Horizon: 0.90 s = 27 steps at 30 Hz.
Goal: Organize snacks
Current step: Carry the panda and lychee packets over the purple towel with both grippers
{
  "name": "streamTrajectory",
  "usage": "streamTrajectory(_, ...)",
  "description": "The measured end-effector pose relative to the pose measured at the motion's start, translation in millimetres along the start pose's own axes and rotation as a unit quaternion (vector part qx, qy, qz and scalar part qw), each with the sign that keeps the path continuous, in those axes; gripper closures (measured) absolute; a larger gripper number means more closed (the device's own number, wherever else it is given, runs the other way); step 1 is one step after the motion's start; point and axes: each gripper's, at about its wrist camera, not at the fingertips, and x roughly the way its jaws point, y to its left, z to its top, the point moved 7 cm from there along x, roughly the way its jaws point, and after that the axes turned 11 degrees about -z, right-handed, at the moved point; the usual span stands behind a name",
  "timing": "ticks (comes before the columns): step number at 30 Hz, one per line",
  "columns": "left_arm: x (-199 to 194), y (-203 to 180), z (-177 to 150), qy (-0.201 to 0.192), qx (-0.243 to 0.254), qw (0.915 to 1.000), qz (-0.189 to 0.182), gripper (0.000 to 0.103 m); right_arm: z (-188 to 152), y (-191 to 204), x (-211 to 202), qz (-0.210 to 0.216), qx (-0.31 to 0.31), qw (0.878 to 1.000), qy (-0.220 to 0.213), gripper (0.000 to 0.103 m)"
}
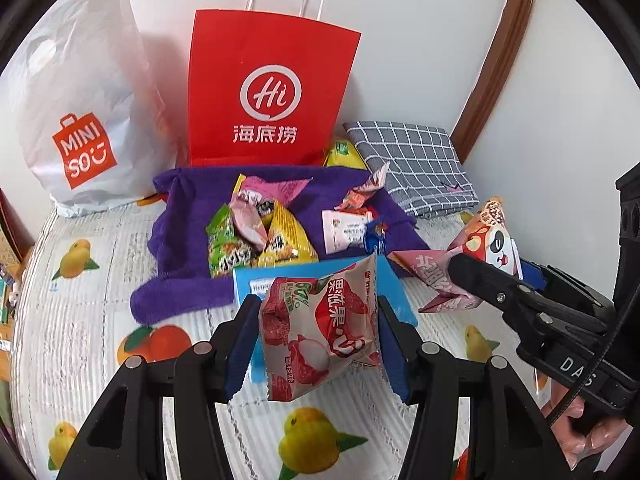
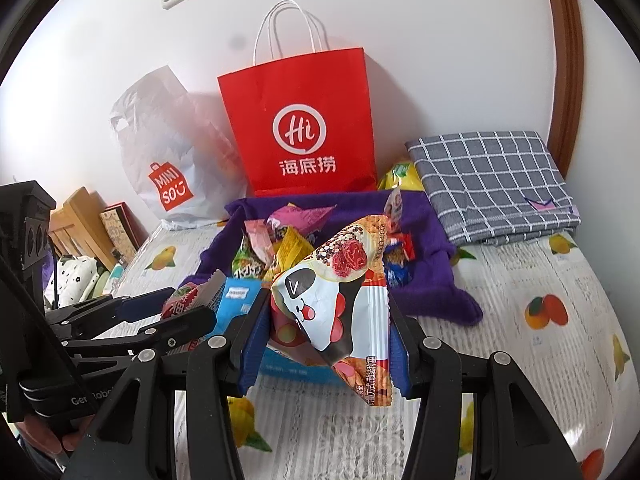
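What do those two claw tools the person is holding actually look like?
Both are black, angular linkages with silver rivets and ribbed blue pads on the fingers. The right gripper has white lettering on its body and a thin black cable; the left gripper also carries white lettering.

Both wrist cameras face the red bag (image 1: 272, 88) closely.

Two bags (image 1: 264, 92), two held snack packets (image 1: 320, 328)
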Motion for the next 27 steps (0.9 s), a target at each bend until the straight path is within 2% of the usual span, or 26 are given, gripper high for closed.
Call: streamTrajectory(27,24,11,61,-0.006,0.016,0.9996,0.021,0.049,50,-14,56,0.015,0.012,1.000,0.001,0.052)
